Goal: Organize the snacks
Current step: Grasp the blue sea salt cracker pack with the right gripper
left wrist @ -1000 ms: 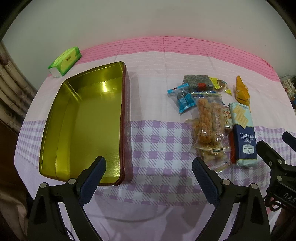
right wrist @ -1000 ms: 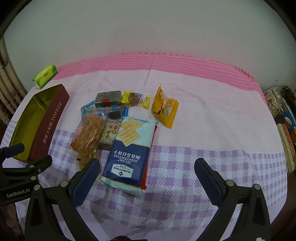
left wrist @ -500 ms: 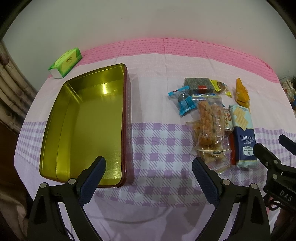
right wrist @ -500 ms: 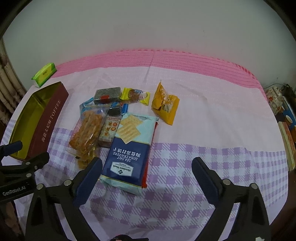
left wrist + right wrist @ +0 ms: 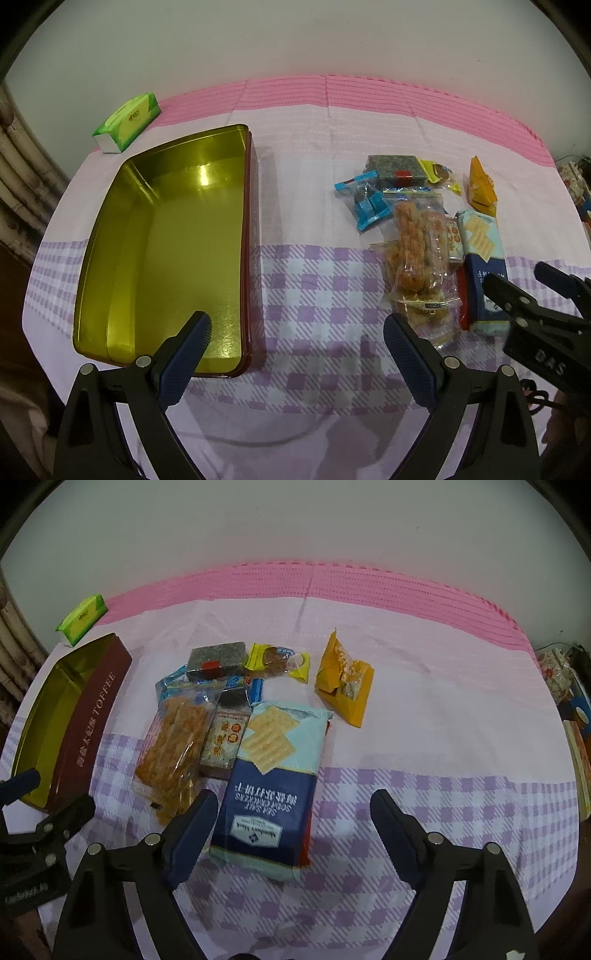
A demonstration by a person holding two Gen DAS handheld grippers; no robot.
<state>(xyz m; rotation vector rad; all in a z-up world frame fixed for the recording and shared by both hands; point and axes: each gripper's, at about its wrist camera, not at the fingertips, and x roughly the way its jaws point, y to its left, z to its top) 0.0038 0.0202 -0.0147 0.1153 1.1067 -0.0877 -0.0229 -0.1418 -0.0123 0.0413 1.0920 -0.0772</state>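
An open gold-lined toffee tin (image 5: 110, 229) with dark red walls lies empty on the left; it also shows in the right wrist view (image 5: 92, 723). Right of it lies a pile of snacks: a blue soda cracker pack (image 5: 275, 771), a clear bag of orange fried sticks (image 5: 417, 251), a blue candy bag (image 5: 367, 203), a dark grey block (image 5: 395, 170), a yellow wrapped sweet (image 5: 277, 661) and an orange pouch (image 5: 345, 683). My left gripper (image 5: 297, 339) is open above the cloth by the tin's near corner. My right gripper (image 5: 291, 823) is open, its fingers either side of the cracker pack's near end.
A green tissue pack (image 5: 127, 122) sits at the back left near the wall. The table carries a pink and purple checked cloth (image 5: 325, 280). Clutter stands beyond the right table edge (image 5: 565, 686). A bamboo-like post (image 5: 18, 173) stands at the left.
My right gripper has moved forward and down toward the cracker pack, which now lies between its fingers. My left gripper has drifted slightly back; the tin and snacks have not moved.
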